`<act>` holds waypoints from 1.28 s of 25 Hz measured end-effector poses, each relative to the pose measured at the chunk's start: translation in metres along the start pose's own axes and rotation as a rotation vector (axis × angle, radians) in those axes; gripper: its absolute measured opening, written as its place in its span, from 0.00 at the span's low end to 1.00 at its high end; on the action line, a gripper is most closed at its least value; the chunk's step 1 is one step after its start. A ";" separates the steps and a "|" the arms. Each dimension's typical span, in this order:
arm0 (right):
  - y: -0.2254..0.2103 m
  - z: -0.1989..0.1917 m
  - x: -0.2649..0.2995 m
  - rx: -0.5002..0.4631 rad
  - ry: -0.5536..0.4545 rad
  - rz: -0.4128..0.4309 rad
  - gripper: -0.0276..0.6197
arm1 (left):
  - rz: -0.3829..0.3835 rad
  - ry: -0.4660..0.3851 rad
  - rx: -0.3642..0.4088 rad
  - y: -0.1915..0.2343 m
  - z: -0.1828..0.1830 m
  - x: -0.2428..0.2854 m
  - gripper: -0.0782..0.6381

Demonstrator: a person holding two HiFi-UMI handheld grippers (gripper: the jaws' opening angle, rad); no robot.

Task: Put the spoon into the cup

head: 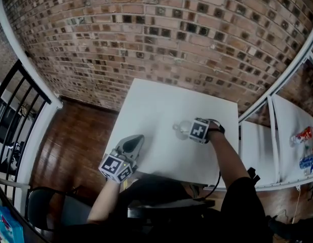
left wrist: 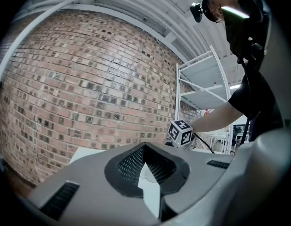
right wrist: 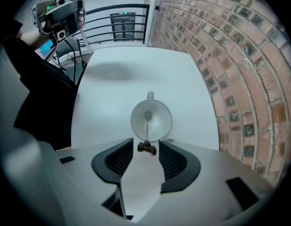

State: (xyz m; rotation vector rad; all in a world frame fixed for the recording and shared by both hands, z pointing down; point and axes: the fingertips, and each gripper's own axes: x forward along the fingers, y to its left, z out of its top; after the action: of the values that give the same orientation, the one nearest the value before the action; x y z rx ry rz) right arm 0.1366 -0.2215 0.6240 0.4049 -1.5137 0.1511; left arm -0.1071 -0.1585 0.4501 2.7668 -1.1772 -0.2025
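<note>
A clear glass cup (right wrist: 151, 119) stands on the white table (head: 156, 105), right of its middle. A thin metal spoon (right wrist: 147, 126) stands in the cup, bowl down. Its dark handle end sits between the jaws of my right gripper (right wrist: 146, 149), and the pads do not press on it. That gripper points straight down over the cup (head: 181, 127) and is open. My left gripper (head: 138, 138) lies level near the table's front left edge, shut and empty. In the left gripper view, my left gripper (left wrist: 145, 147) faces the right gripper's marker cube (left wrist: 180, 133).
A brick wall (head: 146, 29) runs behind the table. A white metal shelf rack (head: 285, 120) stands to the right with bottles (head: 304, 134) on it. A black railing (head: 14, 110) and wooden floor lie to the left, and a dark chair (head: 50, 201) stands near the person.
</note>
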 end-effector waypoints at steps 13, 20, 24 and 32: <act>0.004 -0.010 -0.026 0.141 -0.119 -0.002 0.32 | -0.037 0.009 -0.016 -0.004 -0.005 0.008 0.12; -0.007 -0.032 -0.056 0.256 -0.340 -0.102 0.26 | -0.078 0.021 -0.009 -0.012 -0.006 0.018 0.12; -0.004 -0.066 -0.063 0.437 -0.516 -0.152 0.23 | -0.085 0.025 -0.018 -0.016 -0.009 0.022 0.12; 0.047 -0.131 -0.060 0.800 -0.787 -0.227 0.06 | -0.085 0.039 -0.038 -0.019 -0.017 0.029 0.11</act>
State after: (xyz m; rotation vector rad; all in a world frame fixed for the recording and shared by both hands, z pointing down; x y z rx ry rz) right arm 0.2397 -0.1233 0.5715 1.3928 -2.1204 0.4599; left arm -0.0713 -0.1652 0.4619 2.7771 -1.0368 -0.1771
